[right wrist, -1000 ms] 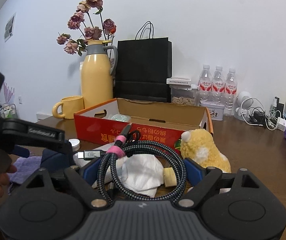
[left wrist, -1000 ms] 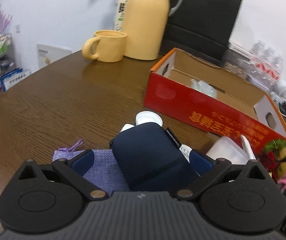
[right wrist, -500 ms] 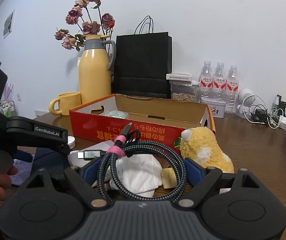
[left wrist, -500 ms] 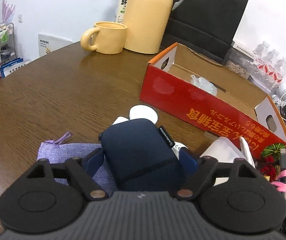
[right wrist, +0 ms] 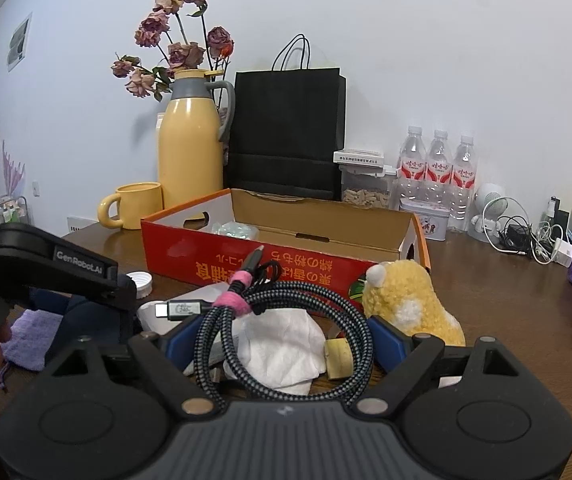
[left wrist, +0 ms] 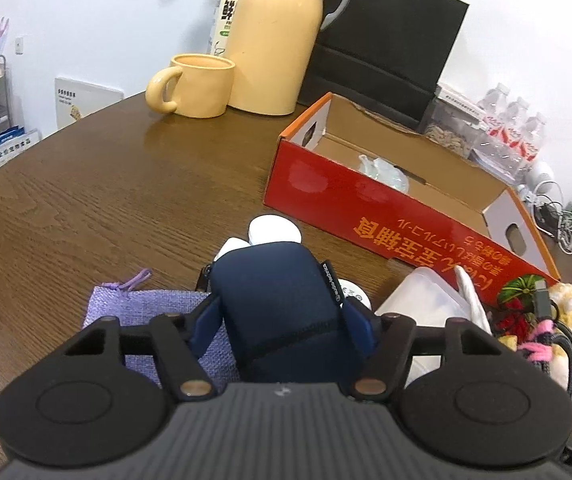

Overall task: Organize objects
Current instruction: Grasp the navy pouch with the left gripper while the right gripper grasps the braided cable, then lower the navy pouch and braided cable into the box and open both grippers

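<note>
Even, bright indoor light fills both fisheye views, throwing a soft grey shadow on the wall behind the yellow jug (left wrist: 276,36), pale glare on the red box (left wrist: 385,216) beside it, and dark, bowed corners around it.

white round cap (left wrist: 273,231): half hidden behind the dark blue fabric case (left wrist: 282,312)
purple woven pouch (left wrist: 154,320): part covered by the left tool (left wrist: 282,316)

Between the left tool's (left wrist: 282,314) fingers sits the pouch (left wrist: 282,296), on the bench (left wrist: 86,200); a cloth bag (left wrist: 146,312) lies to its left, a cap (left wrist: 274,230) just beyond. The box (left wrist: 385,224) stands farther ahead-right, mug (left wrist: 196,84) and flask (left wrist: 276,36) behind. A coiled cable (right wrist: 286,320) lies between the right tool's (right wrist: 282,340) fingers.
</note>
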A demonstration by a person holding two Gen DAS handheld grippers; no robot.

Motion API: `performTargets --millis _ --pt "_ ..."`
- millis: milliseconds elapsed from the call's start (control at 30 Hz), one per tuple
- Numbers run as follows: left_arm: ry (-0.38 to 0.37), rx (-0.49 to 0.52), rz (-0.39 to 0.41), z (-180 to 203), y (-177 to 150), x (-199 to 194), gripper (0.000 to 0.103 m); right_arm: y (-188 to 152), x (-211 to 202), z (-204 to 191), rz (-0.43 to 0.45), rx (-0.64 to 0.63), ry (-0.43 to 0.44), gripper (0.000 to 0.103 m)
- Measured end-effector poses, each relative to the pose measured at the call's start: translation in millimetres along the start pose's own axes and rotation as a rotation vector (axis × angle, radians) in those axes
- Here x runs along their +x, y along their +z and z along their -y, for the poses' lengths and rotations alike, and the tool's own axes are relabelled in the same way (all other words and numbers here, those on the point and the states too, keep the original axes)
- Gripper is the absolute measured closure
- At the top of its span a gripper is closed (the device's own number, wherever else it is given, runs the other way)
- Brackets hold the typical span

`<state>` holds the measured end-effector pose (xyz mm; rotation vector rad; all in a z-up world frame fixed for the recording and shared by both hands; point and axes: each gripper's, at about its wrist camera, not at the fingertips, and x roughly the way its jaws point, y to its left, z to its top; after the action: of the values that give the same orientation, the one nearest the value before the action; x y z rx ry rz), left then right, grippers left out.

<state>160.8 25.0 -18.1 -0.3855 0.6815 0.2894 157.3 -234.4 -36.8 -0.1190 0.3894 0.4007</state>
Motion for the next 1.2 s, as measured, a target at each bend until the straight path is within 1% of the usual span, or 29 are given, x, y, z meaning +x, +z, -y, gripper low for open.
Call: performTargets --millis 167,367,500,633,767,933,1067,1200 --pt "-0.043 0.031 0.035 -3 3 -17 0.036 2 -4 -3 0.006 -0.006 0.000 0.016" --pt "-0.099 0.104 0.096 2 15 -35 0.036 12 -5 -7 0.036 -0.011 -0.001 0.016" --pt "-0.137 0.155 0.141 12 30 -40 0.037 24 -2 -7 0.058 -0.016 -0.004 0.016" --pt "-0.165 0.193 0.197 27 54 -41 0.037 42 9 -5 0.083 -0.020 -0.015 0.016" --pt "-0.176 0.219 0.243 45 79 -32 0.037 63 29 0 0.101 -0.009 -0.039 0.016" --pt "-0.208 0.248 0.262 68 104 -7 0.037 86 63 13 0.091 0.009 -0.083 0.016" --pt "-0.217 0.286 0.257 91 113 19 0.037 99 94 25 0.050 0.011 -0.126 0.016" --pt "-0.222 0.318 0.247 111 117 47 0.037 108 126 40 -0.017 0.021 -0.173 0.016"
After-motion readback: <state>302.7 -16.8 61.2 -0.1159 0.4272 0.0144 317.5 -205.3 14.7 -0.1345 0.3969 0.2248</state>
